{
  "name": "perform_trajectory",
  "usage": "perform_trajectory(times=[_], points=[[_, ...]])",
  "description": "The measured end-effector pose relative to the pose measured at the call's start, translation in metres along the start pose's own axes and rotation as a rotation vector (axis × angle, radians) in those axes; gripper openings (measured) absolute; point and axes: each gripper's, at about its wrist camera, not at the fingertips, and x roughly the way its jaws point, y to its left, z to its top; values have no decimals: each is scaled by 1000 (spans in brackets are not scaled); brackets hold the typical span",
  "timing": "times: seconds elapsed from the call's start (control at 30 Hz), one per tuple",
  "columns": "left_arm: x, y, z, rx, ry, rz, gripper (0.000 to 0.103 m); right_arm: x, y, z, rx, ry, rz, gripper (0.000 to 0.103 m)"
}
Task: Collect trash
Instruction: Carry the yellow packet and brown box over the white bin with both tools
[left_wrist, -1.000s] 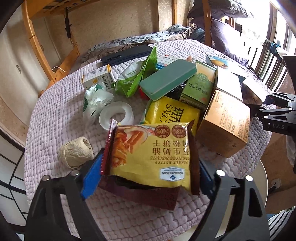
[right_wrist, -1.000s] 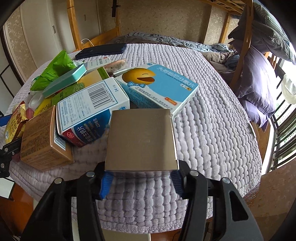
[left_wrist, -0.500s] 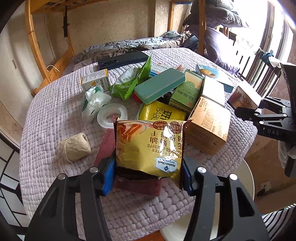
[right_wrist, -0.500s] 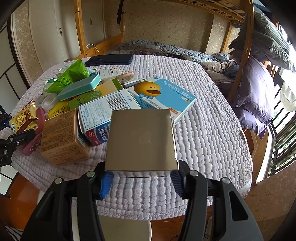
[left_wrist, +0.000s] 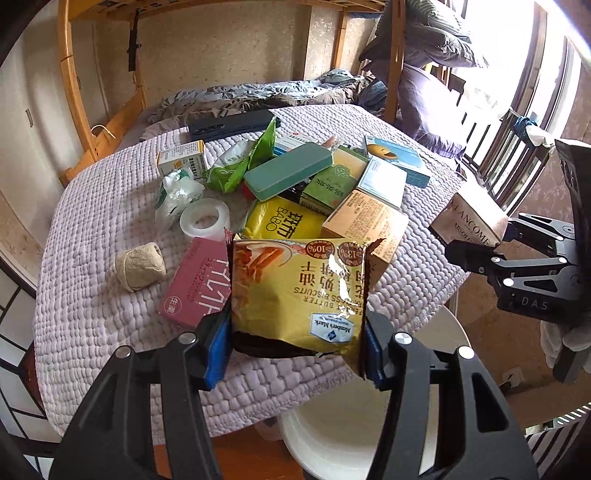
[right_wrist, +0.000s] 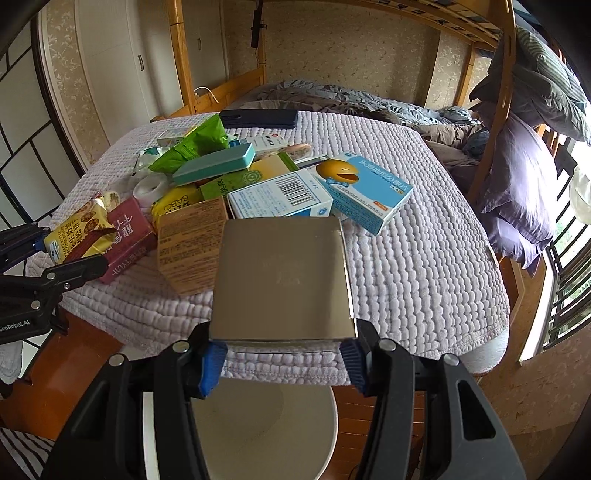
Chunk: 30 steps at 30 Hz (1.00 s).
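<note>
Left gripper (left_wrist: 297, 347): jaws clamped on a yellow biscuit packet (left_wrist: 301, 291), blue pads pressing both side edges; packet torn open at the near end, held off the quilted lilac tabletop (left_wrist: 92, 229) at its near edge. White bin (left_wrist: 354, 432) sits on the floor directly below and slightly right of the packet. Right gripper (right_wrist: 282, 356): jaws clamped on a metallic grey box (right_wrist: 282, 277), flat face up, held over the tabletop's near edge with the same white bin (right_wrist: 258, 428) under the jaws. From the left wrist view the box's underside reads LANCOME (left_wrist: 469, 221), and the right gripper (left_wrist: 476, 240) is off to the right, clear of the cloth. Left on the tabletop, a loose pile: pink box (left_wrist: 197, 282) just beside the packet, ball of twine (left_wrist: 140, 266) to its left, tape roll (left_wrist: 205, 221), crumpled white wrapper (left_wrist: 177, 192), yellow BABO pouch (left_wrist: 284, 221), tan carton (left_wrist: 364, 225), green tea box (left_wrist: 328, 186), teal case (left_wrist: 288, 170) lying across the heap, green snack bag (left_wrist: 243, 162), small white-and-yellow medicine box (left_wrist: 181, 157), white barcode box (right_wrist: 279, 199), blue box with a laughing face (right_wrist: 364, 188). Dark flat case (left_wrist: 232, 123) lies at the far edge. Bunk bed frame (left_wrist: 74, 85) and rumpled bedding (left_wrist: 258, 92) behind.
</note>
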Motion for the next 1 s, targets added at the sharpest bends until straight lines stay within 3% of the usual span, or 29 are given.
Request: perform_trajectory(times=[0.2, 0.73, 1.0], points=[[-6, -13, -11, 12, 9, -4, 58, -12, 15, -11, -20, 4, 18, 52], [-9, -60, -53, -88, 92, 32, 58, -20, 23, -58, -166, 82, 155, 53], [1, -76, -68, -106, 129, 41, 58, -11, 25, -77, -189, 126, 166, 53]])
